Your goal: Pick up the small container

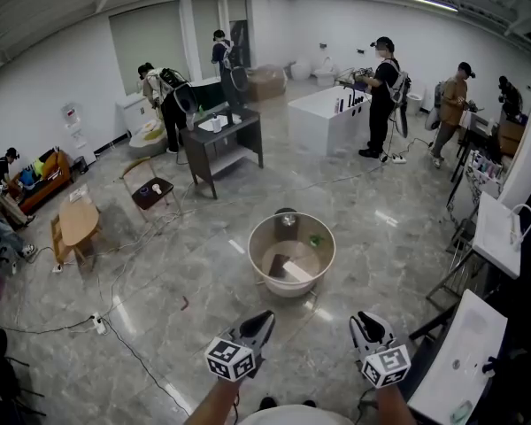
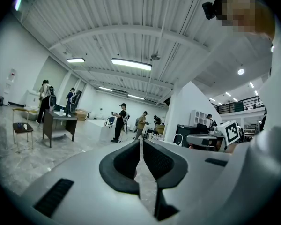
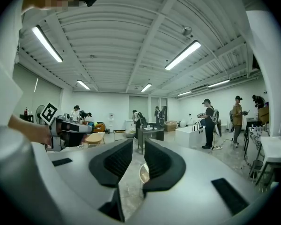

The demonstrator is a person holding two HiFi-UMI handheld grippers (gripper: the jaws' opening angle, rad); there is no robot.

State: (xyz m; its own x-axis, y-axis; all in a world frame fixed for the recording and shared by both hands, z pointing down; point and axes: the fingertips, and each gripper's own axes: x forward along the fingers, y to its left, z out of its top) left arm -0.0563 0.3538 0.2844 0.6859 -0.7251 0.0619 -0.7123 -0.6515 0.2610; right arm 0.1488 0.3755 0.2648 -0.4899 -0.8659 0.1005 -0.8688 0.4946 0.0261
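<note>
small dark round container [image 1: 288,220] sits inside the big round tub [image 1: 250,248], by its far rim

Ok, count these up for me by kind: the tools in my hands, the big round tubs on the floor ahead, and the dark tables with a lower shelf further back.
Grey two-jaw handheld tools: 2 (left tool, right tool)
Large round beige tub: 1
Dark table with a lower shelf: 1
Total: 4

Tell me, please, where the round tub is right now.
In the head view, the round tub stands on the floor at centre, ahead of the left gripper and right gripper, nearer than the dark table.
</note>
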